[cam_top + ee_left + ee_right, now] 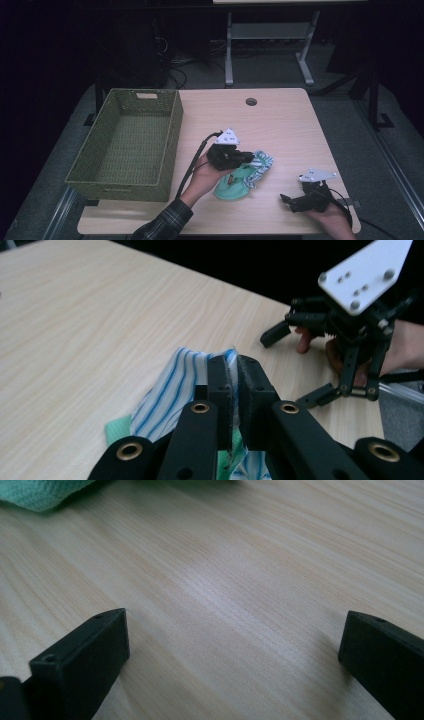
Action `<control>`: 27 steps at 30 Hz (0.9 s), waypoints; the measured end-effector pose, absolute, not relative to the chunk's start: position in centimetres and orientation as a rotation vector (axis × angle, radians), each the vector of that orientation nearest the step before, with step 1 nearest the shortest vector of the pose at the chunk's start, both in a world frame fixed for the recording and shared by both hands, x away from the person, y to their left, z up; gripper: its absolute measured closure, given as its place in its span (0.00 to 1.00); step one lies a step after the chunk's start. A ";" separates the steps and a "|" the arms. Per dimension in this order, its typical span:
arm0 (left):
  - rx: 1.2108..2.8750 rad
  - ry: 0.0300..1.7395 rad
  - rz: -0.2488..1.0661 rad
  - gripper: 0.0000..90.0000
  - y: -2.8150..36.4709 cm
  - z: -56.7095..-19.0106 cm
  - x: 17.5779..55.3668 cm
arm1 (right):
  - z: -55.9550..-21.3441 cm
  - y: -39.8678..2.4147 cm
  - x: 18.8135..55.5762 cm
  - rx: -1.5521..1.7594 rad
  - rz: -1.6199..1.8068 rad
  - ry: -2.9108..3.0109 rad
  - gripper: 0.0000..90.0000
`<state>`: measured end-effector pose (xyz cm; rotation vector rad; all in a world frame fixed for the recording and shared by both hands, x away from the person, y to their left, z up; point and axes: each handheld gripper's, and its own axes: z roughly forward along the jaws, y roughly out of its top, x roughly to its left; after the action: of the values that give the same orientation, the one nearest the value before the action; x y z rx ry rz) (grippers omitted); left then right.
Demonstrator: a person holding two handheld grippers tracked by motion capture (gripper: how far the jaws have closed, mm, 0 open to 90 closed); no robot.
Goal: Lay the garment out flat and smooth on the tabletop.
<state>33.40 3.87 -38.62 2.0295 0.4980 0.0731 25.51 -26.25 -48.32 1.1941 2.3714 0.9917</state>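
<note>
While the left gripper [233,385] fingers pinch the striped cloth's [170,390] top fold, the right gripper's [235,655] stand wide over bare counter [240,570] near its front edge.

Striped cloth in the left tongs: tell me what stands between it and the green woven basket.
Nothing visible does. The left tongs are shut on the blue-and-white striped cloth, and bare light wooden tabletop lies between it and the green woven basket to its left in the high view.

Your worktop [280,120] is pale, smooth wood grain with a soft sheen; the striped cloth [170,385] looks thin and woven; the basket [172,145] is rough green wicker.
</note>
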 end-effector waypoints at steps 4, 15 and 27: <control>1.989 0.517 0.097 0.94 5.0 -37.5 33.9 | -48.3 -26.3 25.5 1.194 0.992 2.371 0.00; 1.957 0.683 0.206 0.94 9.0 -37.9 36.8 | -48.3 -26.3 25.5 1.194 0.992 2.371 0.00; 1.947 0.719 0.195 0.94 10.0 -38.7 37.0 | -47.2 -26.0 25.5 1.160 1.020 2.351 0.26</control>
<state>36.96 9.99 -38.66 1.9468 0.7193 0.1950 25.49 -25.95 -47.20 1.1598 2.3510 1.0199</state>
